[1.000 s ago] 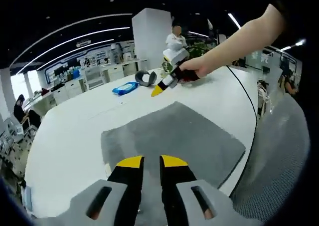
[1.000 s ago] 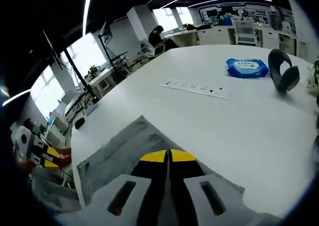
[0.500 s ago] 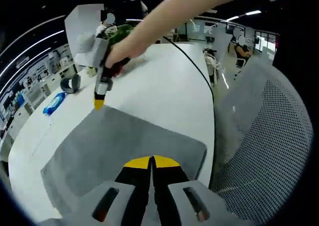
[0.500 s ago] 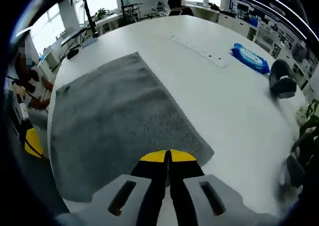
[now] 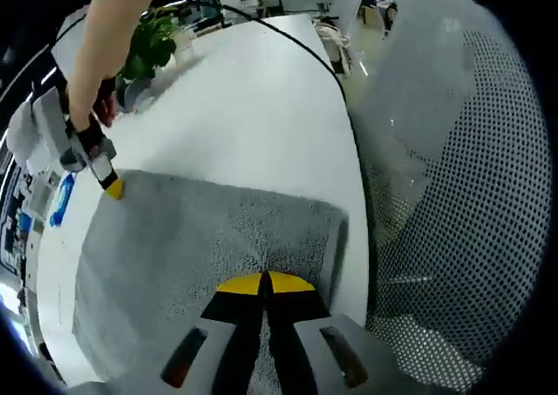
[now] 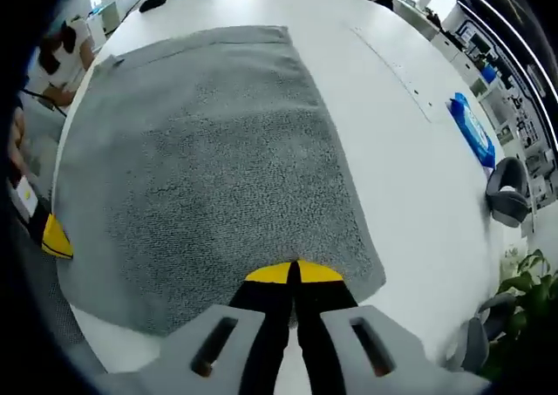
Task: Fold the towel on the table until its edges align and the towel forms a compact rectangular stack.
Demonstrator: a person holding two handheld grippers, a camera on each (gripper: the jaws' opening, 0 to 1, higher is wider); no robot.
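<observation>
A grey towel (image 5: 200, 247) lies spread flat on the white table (image 5: 253, 107). In the left gripper view, my left gripper (image 5: 264, 282) is shut, its yellow tips low over the towel near the edge by the table's rim. A hand holds my right gripper (image 5: 113, 187) at the towel's far corner, tip down at the cloth. In the right gripper view, the towel (image 6: 209, 151) stretches ahead, and my right gripper (image 6: 295, 273) is shut just above its near corner. The left gripper (image 6: 55, 238) shows as a yellow tip at the towel's left edge. Nothing shows between either pair of jaws.
A mesh-backed chair (image 5: 453, 203) stands close against the table edge. A potted plant (image 5: 153, 46) and a black cable (image 5: 296, 51) sit past the towel. A blue packet (image 6: 475, 133), a grey neck cushion (image 6: 506, 190) and a white power strip (image 6: 392, 59) lie on the table.
Both grippers have come down close over the towel. The right gripper moved from the far table to the towel's corner. The left jaws, slightly apart a second ago, are together.
</observation>
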